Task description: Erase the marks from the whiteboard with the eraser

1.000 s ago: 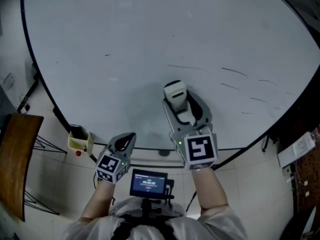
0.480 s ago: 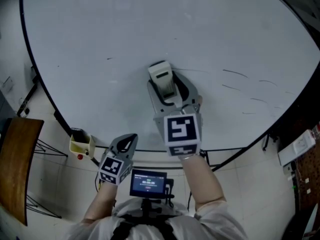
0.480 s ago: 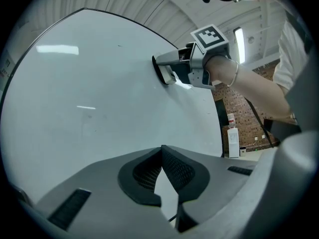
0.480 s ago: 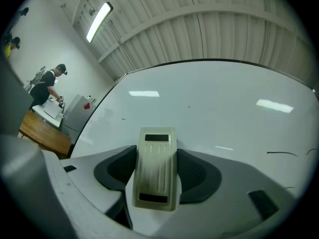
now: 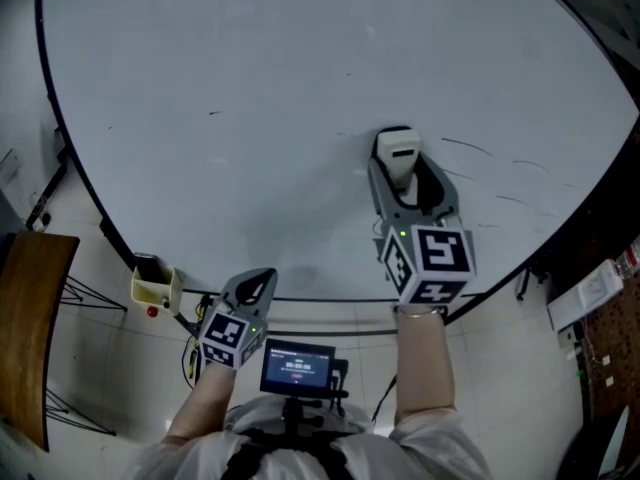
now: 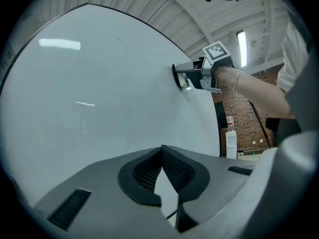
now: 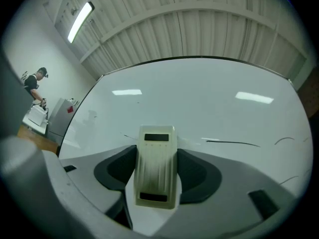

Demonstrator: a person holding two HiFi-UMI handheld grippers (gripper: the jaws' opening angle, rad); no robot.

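Note:
The whiteboard point(image 5: 250, 58) fills the head view. A cream eraser point(image 5: 397, 155) is pressed on it right of centre, held by my right gripper point(image 5: 403, 173), which is shut on it. In the right gripper view the eraser point(image 7: 156, 164) sits between the jaws, with a thin dark mark point(image 7: 234, 143) just to its right. More faint marks point(image 5: 470, 146) lie right of the eraser in the head view. My left gripper point(image 5: 250, 286) hangs below the board's lower edge, shut and holding nothing; its jaws meet in the left gripper view point(image 6: 162, 171).
A small yellow tray point(image 5: 155, 281) hangs at the board's lower left. A brown table edge point(image 5: 25, 338) is at the far left. A screen point(image 5: 297, 368) sits on my chest. A person point(image 7: 35, 86) stands far left in the right gripper view.
My right gripper swept the eraser left and up across the board, then back right to the marks. The left gripper stayed low and still.

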